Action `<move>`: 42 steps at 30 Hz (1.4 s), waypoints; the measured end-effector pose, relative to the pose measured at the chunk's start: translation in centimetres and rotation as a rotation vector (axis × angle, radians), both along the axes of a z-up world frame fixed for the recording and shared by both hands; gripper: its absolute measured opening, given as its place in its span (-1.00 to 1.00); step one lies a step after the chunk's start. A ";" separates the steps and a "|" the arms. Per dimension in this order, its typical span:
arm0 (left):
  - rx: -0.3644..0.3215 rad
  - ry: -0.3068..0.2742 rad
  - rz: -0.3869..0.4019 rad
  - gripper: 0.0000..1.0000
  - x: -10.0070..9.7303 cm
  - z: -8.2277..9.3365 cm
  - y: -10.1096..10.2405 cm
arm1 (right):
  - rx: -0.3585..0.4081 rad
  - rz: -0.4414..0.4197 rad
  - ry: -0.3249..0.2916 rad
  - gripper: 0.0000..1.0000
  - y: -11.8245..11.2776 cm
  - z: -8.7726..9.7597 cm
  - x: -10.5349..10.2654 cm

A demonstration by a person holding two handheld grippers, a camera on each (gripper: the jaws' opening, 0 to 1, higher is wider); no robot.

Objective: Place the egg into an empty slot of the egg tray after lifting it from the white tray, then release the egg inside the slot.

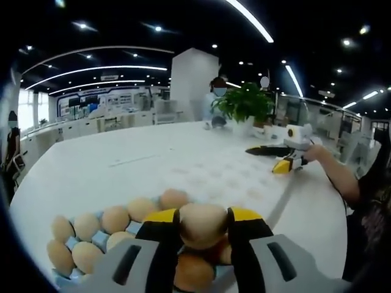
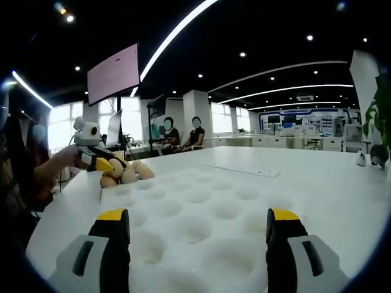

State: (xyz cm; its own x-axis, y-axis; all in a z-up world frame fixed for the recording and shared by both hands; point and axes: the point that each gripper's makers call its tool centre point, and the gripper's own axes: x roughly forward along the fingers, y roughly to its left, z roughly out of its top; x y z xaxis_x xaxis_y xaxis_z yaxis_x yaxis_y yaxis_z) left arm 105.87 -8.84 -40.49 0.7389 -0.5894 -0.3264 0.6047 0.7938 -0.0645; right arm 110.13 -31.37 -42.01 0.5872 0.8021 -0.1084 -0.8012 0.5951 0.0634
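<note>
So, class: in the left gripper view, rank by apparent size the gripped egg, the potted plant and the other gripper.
1. Gripped egg, though nearness inflates it.
2. Potted plant.
3. Other gripper, close to the plant; unsure.

Both views skim low over the white round tabletop [image 1: 91, 165] from opposite sides, facing each other, sharing the white dimpled foam tray [image 2: 201, 207].

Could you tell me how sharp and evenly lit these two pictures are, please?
Left gripper view: the egg in the left claw is soft and blurred, and the white tray is washed out. Right gripper view: crisper, with the tray's hollows shaded clearly between the open right claw; ceiling lights bend with fisheye distortion.
</note>
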 end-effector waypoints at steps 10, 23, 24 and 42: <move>0.033 -0.026 0.017 -0.38 0.4 0.1 0.4 | 0.002 -0.001 -0.001 0.92 0.1 0.0 0.0; -0.075 -0.045 0.069 -0.39 0.6 2.3 2.7 | 0.004 -0.001 -0.001 0.92 0.1 0.0 0.0; -0.076 -0.047 0.075 -0.39 0.6 2.4 3.0 | 0.004 -0.001 -0.001 0.92 0.1 0.0 0.0; -0.050 -0.067 0.117 -0.39 0.5 3.2 5.2 | 0.005 -0.001 -0.001 0.92 0.1 0.1 0.1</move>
